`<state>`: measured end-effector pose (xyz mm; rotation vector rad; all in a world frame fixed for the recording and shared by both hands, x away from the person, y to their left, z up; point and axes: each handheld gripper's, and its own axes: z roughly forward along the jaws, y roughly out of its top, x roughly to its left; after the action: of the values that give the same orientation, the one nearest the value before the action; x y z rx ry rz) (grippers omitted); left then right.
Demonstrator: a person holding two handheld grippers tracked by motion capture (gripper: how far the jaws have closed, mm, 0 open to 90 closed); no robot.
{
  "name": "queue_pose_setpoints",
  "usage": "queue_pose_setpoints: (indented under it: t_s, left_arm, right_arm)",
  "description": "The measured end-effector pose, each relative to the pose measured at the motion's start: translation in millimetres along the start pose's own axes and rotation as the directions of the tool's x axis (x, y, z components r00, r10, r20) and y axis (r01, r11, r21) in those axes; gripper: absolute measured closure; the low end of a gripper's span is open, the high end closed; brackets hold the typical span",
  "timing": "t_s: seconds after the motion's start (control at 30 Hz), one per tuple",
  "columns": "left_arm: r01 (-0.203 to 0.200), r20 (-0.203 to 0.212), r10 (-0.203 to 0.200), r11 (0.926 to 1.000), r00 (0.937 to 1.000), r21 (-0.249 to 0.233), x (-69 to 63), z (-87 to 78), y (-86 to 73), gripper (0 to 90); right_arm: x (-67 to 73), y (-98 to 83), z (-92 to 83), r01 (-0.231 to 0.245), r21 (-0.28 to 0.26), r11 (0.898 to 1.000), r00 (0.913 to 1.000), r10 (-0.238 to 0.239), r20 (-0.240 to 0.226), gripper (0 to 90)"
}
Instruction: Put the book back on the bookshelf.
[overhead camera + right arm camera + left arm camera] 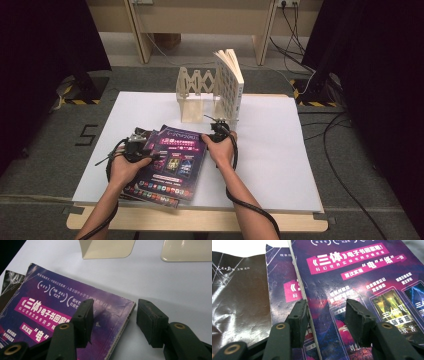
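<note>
Both tools spread over the top glossy purple paperback book [172, 160]

Left tool [325, 315] straddles its left edge, right tool [115, 318] its far right corner; nothing pinched.

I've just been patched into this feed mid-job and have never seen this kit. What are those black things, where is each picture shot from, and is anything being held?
The top picture looks down from above the table. A person's two hands each carry a hand-held tool with two black jaws: the left gripper and the right gripper. The other two pictures come from small cameras riding on those tools, looking out along their jaws.

On the white table lies a small stack of books; the top purple book has more beneath it. Behind stands a cream folding book rack with one white book upright in it.

Nothing is gripped. The left jaws stand apart at the top book's left edge, the right jaws open at its far right corner.
</note>
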<state>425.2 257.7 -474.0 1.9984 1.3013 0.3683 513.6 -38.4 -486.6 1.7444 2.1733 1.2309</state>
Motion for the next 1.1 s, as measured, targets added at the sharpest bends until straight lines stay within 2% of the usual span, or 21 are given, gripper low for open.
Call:
queue_pose_setpoints:
  t_s: [0.03,0.07,0.23,0.43,0.5,0.53,0.63,0.7,0.73,0.77,0.8,1.0,1.1]
  left_arm:
    - [0.0,0.0,0.0,1.0,1.0,0.0,0.0,0.0,0.0,51.6]
    - [0.0,-0.001,0.0,1.0,1.0,0.0,-0.2,0.2,0.2,51.6]
    - [-0.012,-0.009,0.012,0.9999,0.9999,0.002,-1.5,0.8,1.2,51.4]
    - [-0.006,-0.008,0.006,0.9999,1.0,0.008,-1.1,0.3,1.4,51.7]
    - [-0.012,-0.011,0.012,0.9999,0.9999,0.01,-1.1,0.1,1.6,51.8]
    - [-0.005,-0.016,0.005,1.0,0.9999,0.005,-1.6,0.0,0.8,52.1]
    - [-0.006,-0.023,0.006,1.0,0.9997,0.003,-1.5,0.0,0.5,52.4]
    - [-0.004,-0.026,0.004,1.0,0.9997,0.003,-2.4,-0.1,0.6,52.8]
    - [-0.01,-0.035,0.01,0.9999,0.9993,0.001,-3.5,-0.2,0.4,52.8]
    - [-0.01,-0.035,0.01,0.9999,0.9993,0.001,-3.5,-0.2,0.4,52.9]
    - [-0.019,-0.041,0.019,0.9998,0.999,0.001,-4.4,-0.4,0.4,52.9]
    - [-0.014,-0.036,0.014,0.9999,0.9993,0.001,-3.5,-0.4,0.4,52.9]
    - [-0.019,-0.038,0.019,0.9998,0.9991,0.006,-3.4,-0.9,0.6,52.9]
  right_arm:
    - [0.0,0.0,0.0,0.0,0.0,1.0,1.0,0.0,0.0,48.3]
    - [0.6,-0.5,0.9,-0.023,0.004,1.0,0.9997,0.023,-0.005,47.7]
    - [2.2,1.2,1.3,-0.01,0.013,1.0,0.9999,0.01,0.005,48.7]
    - [4.9,3.3,-5.7,-0.014,-0.014,1.0,0.9998,0.014,0.014,57.7]
    - [5.4,5.5,-10.0,-0.016,-0.033,0.999,0.9999,0.016,0.003,61.1]
    - [6.4,8.4,-15.1,-0.022,-0.047,0.999,0.9996,0.022,-0.017,63.3]
    - [8.0,10.2,-18.0,-0.026,-0.049,0.998,0.9994,0.024,-0.026,64.0]
    - [7.9,10.9,-18.9,-0.033,-0.038,0.999,0.9989,0.031,-0.036,63.5]
    - [6.9,9.4,-17.9,-0.058,0.007,0.998,0.9958,0.059,-0.07,62.2]
    - [6.9,9.4,-17.9,-0.058,0.007,0.998,0.9958,0.059,-0.07,62.2]
    - [7.7,6.4,-14.7,-0.046,0.035,0.998,0.9966,0.048,-0.067,60.9]
    - [5.1,3.4,-11.1,-0.062,0.033,0.998,0.9957,0.064,-0.067,62.1]
    - [5.8,7.4,-13.5,-0.074,0.04,0.996,0.9936,0.077,-0.082,67.0]
